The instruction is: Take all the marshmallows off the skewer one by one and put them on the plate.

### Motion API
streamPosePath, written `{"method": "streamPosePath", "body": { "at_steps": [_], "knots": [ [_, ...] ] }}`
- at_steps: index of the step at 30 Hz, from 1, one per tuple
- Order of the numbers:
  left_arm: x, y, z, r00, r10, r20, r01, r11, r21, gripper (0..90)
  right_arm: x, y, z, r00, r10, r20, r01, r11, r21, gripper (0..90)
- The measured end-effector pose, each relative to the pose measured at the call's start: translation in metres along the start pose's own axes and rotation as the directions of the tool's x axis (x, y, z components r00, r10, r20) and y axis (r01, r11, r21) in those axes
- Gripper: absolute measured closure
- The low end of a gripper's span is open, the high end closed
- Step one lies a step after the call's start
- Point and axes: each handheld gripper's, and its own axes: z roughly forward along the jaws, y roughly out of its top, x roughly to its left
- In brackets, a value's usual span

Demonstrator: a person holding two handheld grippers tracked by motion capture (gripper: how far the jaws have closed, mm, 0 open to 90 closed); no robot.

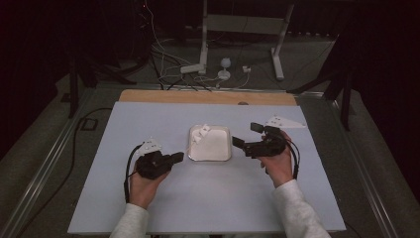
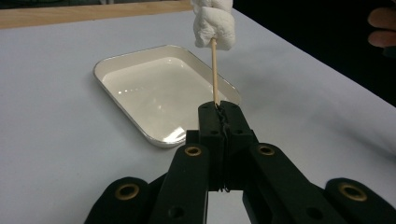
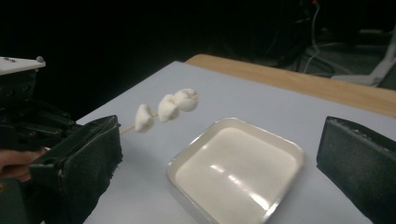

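Observation:
A thin wooden skewer carries three white marshmallows at its far end. My left gripper is shut on the skewer's near end and holds it slanting up over the left part of a white rectangular tray. From the high view, the marshmallows hang above the tray's far left corner and the left gripper sits just left of the tray. My right gripper is at the tray's right side, raised off the table. Its jaws stand wide open with nothing between them, and the tray lies below them.
The tray lies mid-table on a pale sheet. A wooden strip runs along the far edge. Beyond it on the floor are cables and white stand legs. The person's right-hand fingers show at the left gripper view's top right.

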Motion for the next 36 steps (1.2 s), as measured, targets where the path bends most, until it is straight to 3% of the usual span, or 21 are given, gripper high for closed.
{"method": "streamPosePath", "body": {
  "at_steps": [5,6,10,12,13,14,21,25,28,34,36],
  "knots": [
    [-0.003,0.000,0.001,0.9998,0.009,0.017,-0.009,0.9999,-0.009,90.0,0.002,0.004,0.016,0.9989,0.033,-0.034,-0.031,0.998,0.051,0.8],
    [-0.004,0.000,0.001,0.9997,0.013,0.019,-0.013,0.9999,-0.009,90.0,0.003,0.005,0.019,0.9983,0.044,-0.039,-0.042,0.997,0.061,5.1],
    [-0.008,0.001,0.001,0.9992,0.024,0.033,-0.023,0.9996,-0.019,90.0,0.002,0.010,0.035,0.9856,0.157,-0.064,-0.151,0.985,0.087,20.7],
    [-0.010,0.002,0.001,0.9987,0.029,0.042,-0.028,0.9993,-0.026,90.0,0.000,0.011,0.041,0.9732,0.213,-0.087,-0.204,0.974,0.097,26.5],
    [-0.011,0.002,0.001,0.9983,0.036,0.045,-0.035,0.9990,-0.028,90.0,0.000,0.011,0.041,0.9732,0.213,-0.087,-0.204,0.974,0.097,26.5],
    [-0.013,0.003,0.001,0.9976,0.044,0.053,-0.042,0.9985,-0.034,90.0,-0.002,0.011,0.045,0.9587,0.262,-0.111,-0.251,0.962,0.105,35.3],
    [-0.018,0.003,0.004,0.9942,0.063,0.087,-0.059,0.9971,-0.048,90.0,-0.007,0.009,0.056,0.9075,0.375,-0.190,-0.354,0.926,0.135,52.5],
    [-0.019,0.003,0.006,0.9933,0.073,0.089,-0.069,0.9965,-0.046,90.0,-0.007,0.008,0.059,0.8960,0.399,-0.195,-0.372,0.914,0.160,61.0],
    [-0.019,0.002,0.006,0.9930,0.075,0.091,-0.072,0.9964,-0.045,90.0,-0.006,0.009,0.059,0.8957,0.397,-0.200,-0.370,0.915,0.162,64.8],
    [-0.020,0.001,0.008,0.9920,0.098,0.080,-0.095,0.9949,-0.032,90.0,-0.003,0.010,0.059,0.8874,0.403,-0.224,-0.367,0.911,0.186,71.1],
    [-0.021,0.000,0.011,0.9907,0.117,0.070,-0.115,0.9931,-0.022,90.0,-0.002,0.012,0.057,0.8920,0.398,-0.214,-0.365,0.914,0.179,74.1]
  ]
}}
